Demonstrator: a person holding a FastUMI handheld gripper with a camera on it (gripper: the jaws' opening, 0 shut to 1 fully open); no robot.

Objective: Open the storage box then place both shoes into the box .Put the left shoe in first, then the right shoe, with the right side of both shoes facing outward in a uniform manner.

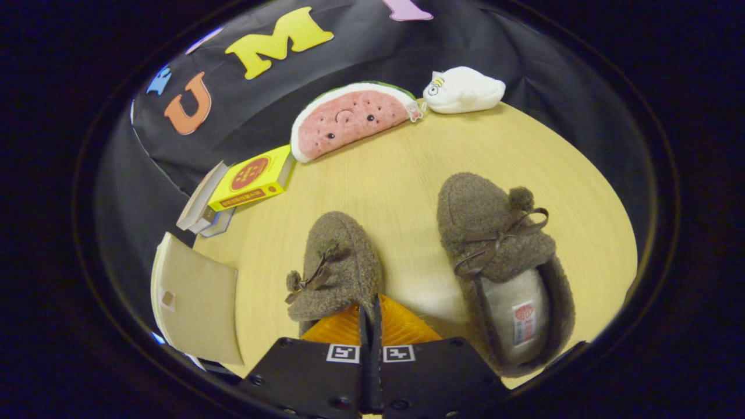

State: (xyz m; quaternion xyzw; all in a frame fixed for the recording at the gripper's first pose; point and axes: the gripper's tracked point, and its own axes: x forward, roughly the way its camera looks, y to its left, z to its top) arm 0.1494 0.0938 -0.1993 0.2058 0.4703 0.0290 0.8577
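Two brown fuzzy slippers with bows lie on the round wooden table (pixel 407 174), toes pointing away from me. One slipper (pixel 337 265) sits just ahead of my fingertips, slightly to their left, its heel hidden behind them. The other slipper (pixel 500 262) lies to the right, its pale lining and label showing. A beige storage box (pixel 195 299) with its lid down stands at the table's left edge. My gripper (pixel 371 311) is shut, its fingers pressed together over the near slipper's heel; I see nothing clamped between them.
A yellow box (pixel 253 177) rests on a stack of books (pixel 201 212) at the left rear. A watermelon plush (pixel 349 116) and a white plush (pixel 465 88) lie along the far edge against the black cloth wall.
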